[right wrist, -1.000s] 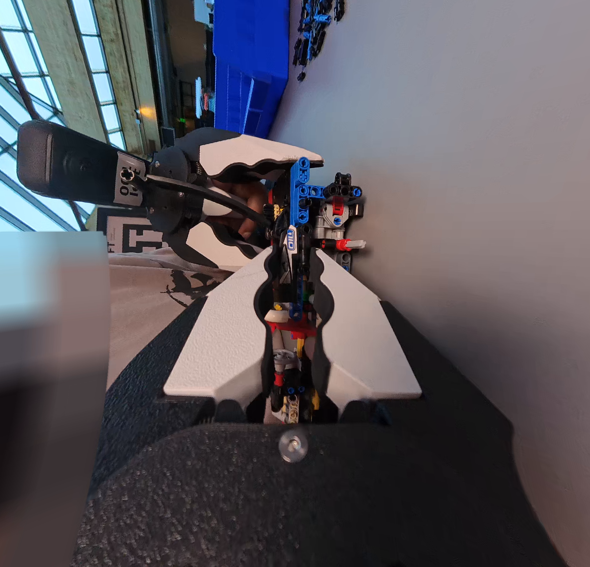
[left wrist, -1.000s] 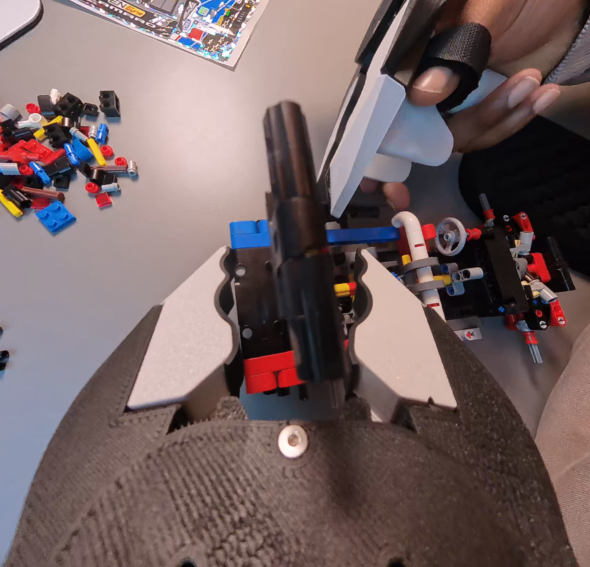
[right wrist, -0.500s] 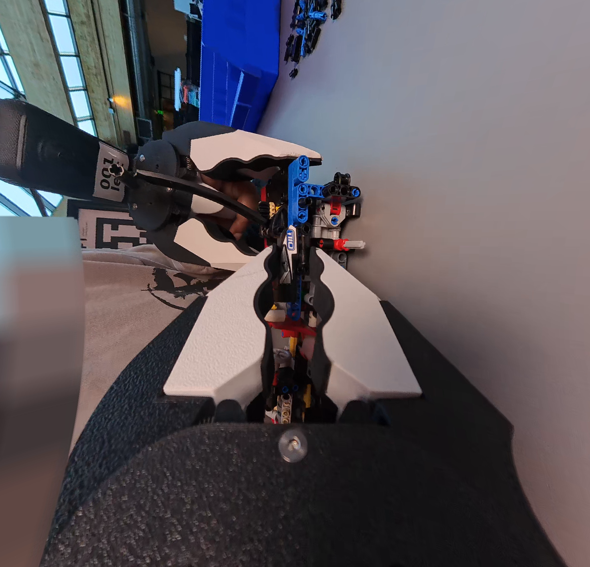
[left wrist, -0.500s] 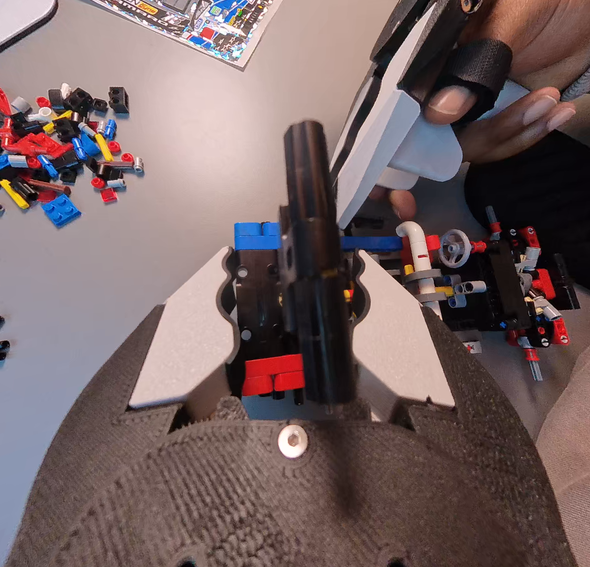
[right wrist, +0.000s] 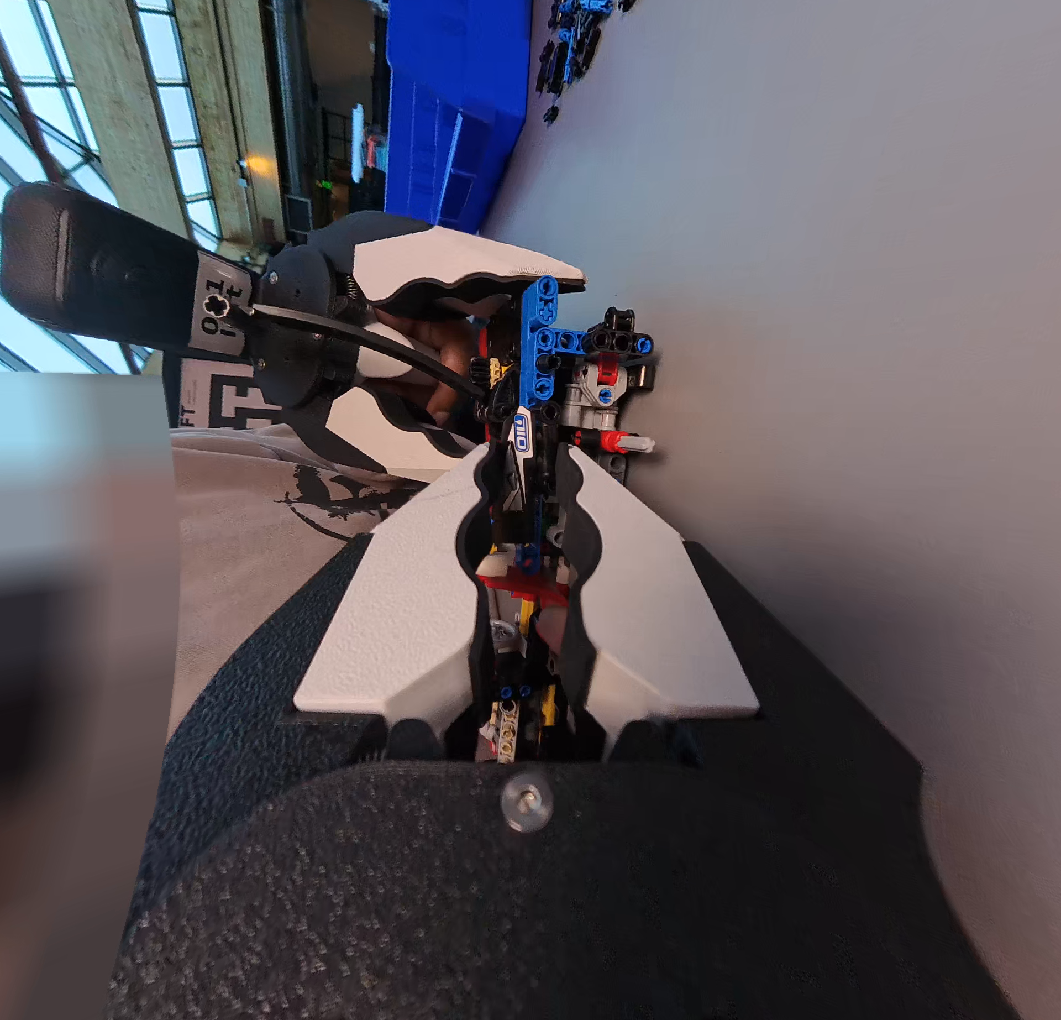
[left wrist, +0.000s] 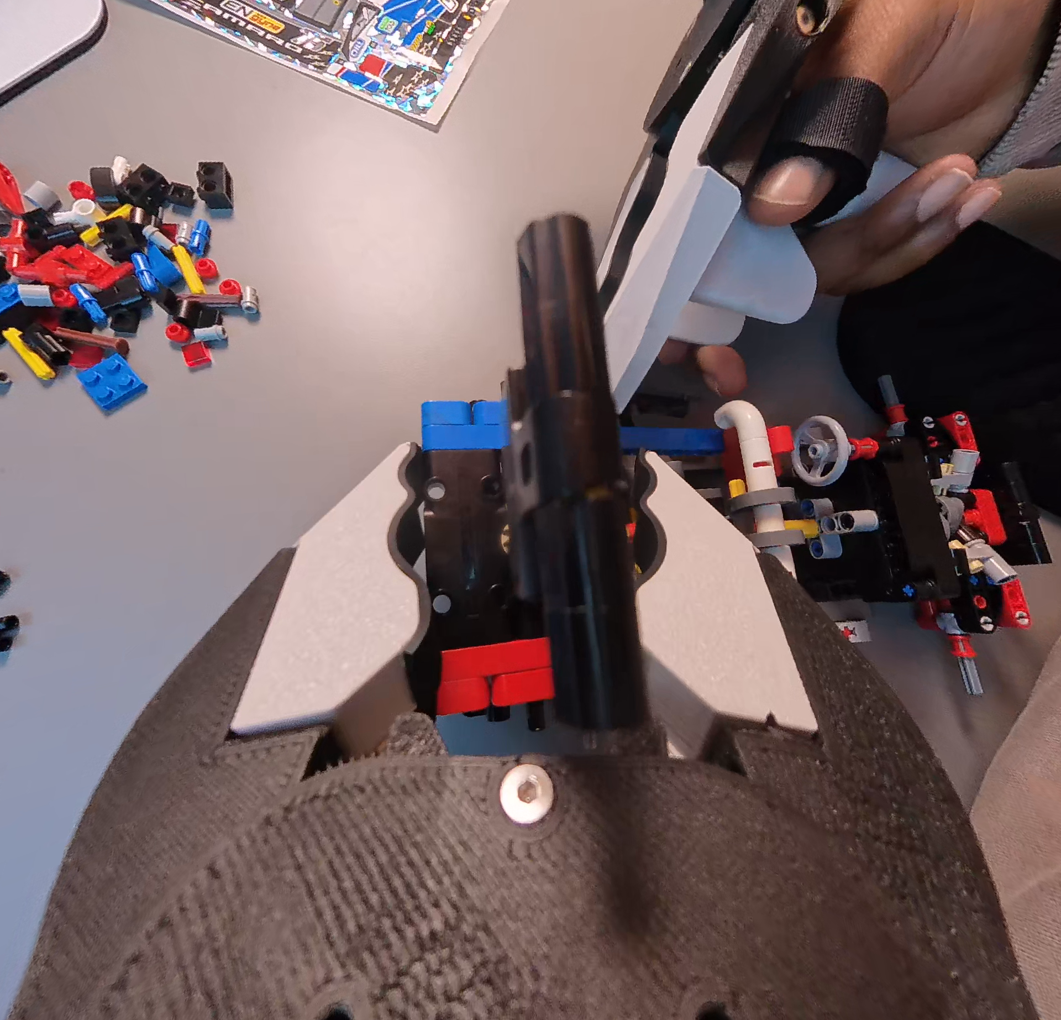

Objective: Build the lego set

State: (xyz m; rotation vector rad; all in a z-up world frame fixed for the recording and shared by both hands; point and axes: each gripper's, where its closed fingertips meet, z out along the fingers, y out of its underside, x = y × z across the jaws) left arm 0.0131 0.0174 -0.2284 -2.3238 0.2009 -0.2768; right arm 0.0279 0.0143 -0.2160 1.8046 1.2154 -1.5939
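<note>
The lego model [left wrist: 861,533] is a black, red and blue technic build lying on the grey table [left wrist: 344,246]. My left gripper [left wrist: 525,458] is shut on its near end, a black block with a blue top and a red bottom. A long black piece [left wrist: 562,418] rises from that end and hides part of it. My right gripper [left wrist: 637,383], held by a hand, comes in from the upper right. In the right wrist view my right gripper [right wrist: 525,455] is shut on the model [right wrist: 539,349], and the left gripper [right wrist: 517,360] holds its far end.
A pile of loose red, black, blue and yellow pieces [left wrist: 97,280] lies at the left. A printed sticker sheet [left wrist: 344,16] lies at the top. In the right wrist view a blue bin [right wrist: 459,102] and another pile of pieces [right wrist: 580,27] lie far off. Only a small space, under 4 cm, lies between the two pairs of fingers.
Both grippers keep their hold on the model. The views shift only slightly, and the right gripper's hand sits a little higher and farther right in the left wrist view.
</note>
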